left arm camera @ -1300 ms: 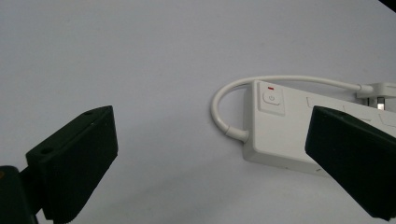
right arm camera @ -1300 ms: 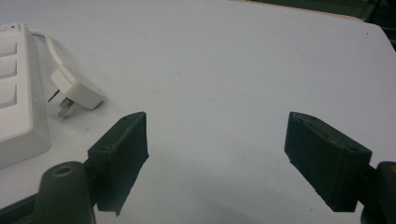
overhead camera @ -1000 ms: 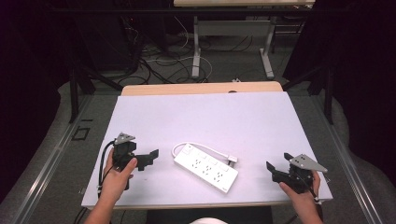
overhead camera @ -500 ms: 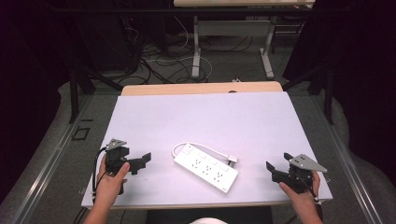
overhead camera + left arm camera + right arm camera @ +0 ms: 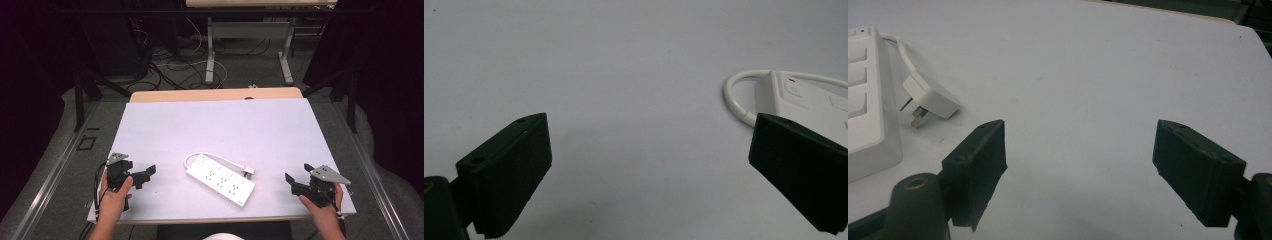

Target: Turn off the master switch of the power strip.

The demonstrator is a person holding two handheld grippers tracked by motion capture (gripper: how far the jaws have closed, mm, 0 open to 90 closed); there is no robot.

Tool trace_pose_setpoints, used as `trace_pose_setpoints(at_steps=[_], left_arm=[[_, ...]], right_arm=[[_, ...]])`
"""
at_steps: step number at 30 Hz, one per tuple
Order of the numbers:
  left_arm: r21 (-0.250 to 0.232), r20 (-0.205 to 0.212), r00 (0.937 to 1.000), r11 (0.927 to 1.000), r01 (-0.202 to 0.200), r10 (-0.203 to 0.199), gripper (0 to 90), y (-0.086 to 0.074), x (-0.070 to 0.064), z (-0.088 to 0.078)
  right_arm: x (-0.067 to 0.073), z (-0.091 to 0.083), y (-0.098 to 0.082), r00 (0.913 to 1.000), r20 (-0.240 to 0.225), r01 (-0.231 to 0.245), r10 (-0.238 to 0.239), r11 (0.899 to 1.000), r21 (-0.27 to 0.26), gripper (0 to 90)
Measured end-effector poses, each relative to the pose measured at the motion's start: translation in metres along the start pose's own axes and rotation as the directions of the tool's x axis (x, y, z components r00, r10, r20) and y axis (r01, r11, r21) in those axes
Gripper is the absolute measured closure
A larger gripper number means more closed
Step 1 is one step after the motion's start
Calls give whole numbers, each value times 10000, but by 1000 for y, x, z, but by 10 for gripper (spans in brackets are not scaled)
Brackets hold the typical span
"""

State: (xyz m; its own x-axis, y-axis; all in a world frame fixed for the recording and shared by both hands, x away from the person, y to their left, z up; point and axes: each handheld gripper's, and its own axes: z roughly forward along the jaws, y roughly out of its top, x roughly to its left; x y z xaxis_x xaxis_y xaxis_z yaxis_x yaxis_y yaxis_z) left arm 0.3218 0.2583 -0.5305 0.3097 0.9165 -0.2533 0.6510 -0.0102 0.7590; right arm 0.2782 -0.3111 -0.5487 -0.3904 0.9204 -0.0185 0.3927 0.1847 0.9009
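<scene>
two open claws wait beside a white power strip

the biggest thing is the table. its top is flat and pale, and a strip of light wood shows along its far edge. it sits on a grey floor, and dark cables lie on the floor past the far side.

next is the power strip. it is long and white, and it lies flat near the middle of the table, closer to the person's edge. it sits at a slant, between the two claws and well apart from both. in the left gripper view its end with a small button shows at the right.

the left gripper is black. a hand holds it near the front left corner of the table. its two jaws are spread wide and hold nothing. they point toward the power strip.

the right gripper is black too, with a grey plate on top. the other hand holds it near the front right corner. its jaws are also spread wide and hold nothing.

the white cord bends in a loop from the far end of the strip and runs along its far side.

the smallest thing is the plug. it lies on the table just beside the strip, with its metal pins showing in the right gripper view.
</scene>
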Motion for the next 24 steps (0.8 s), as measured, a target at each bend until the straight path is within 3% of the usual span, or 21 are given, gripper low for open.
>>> trace_pose_setpoints(at_steps=[4,24], left_arm=[[-22,-202,9998,10000,-78,77,38,-2,3,1],[189,-429,9991,9998,7,1,45,-9,11,7]], right_arm=[[0,1,0,10000,-5,54,-54,10000,-6,207],[-1,0,0,10000,48,-80,80,10000,5,207]])
